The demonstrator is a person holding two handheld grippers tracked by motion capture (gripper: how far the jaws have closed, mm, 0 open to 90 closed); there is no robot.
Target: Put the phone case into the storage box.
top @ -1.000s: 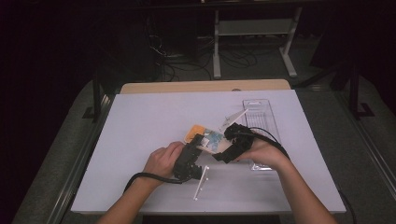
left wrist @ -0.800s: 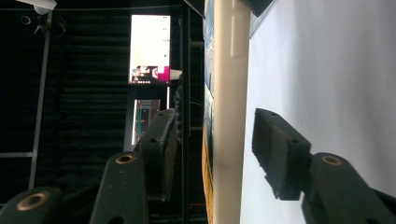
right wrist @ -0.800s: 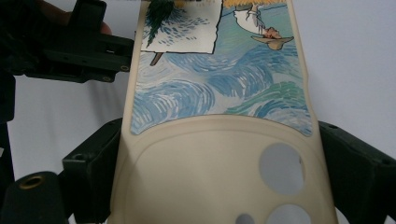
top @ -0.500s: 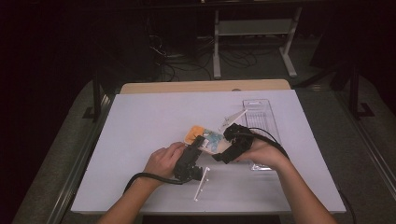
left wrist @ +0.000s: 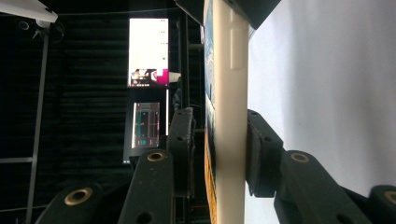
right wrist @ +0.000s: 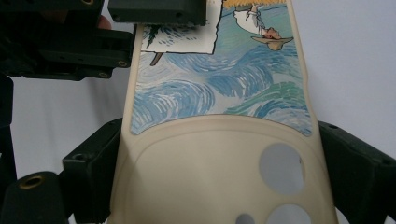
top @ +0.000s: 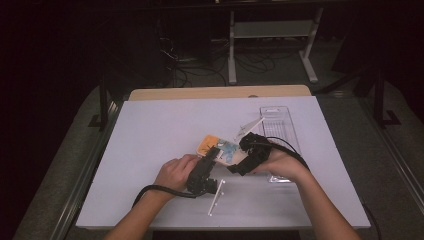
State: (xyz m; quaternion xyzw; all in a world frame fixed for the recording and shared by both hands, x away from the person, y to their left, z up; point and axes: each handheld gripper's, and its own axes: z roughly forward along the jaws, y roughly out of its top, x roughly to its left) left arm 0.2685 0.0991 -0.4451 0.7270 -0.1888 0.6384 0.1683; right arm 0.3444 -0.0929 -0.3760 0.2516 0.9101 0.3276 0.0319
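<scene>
Above the white worktop (top: pixel 150 150), the phone case (right wrist: pixel 219 140) hangs between both grippers. Right fingers (right wrist: pixel 93 177) squeeze its camera end; left fingers (left wrist: pixel 261 154), just closing, straddle its thin edge.

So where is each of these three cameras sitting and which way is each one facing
High view: fixed above the person's side, facing forward and down on the white table; both forearms, left tool and right tool show.
Left gripper view: rides the left tool, sighting along the phone case edge-on between its jaws.
Right gripper view: rides the right tool, facing the case's painted face, the left tool beyond.
Shared: the phone case, in all three.
</scene>
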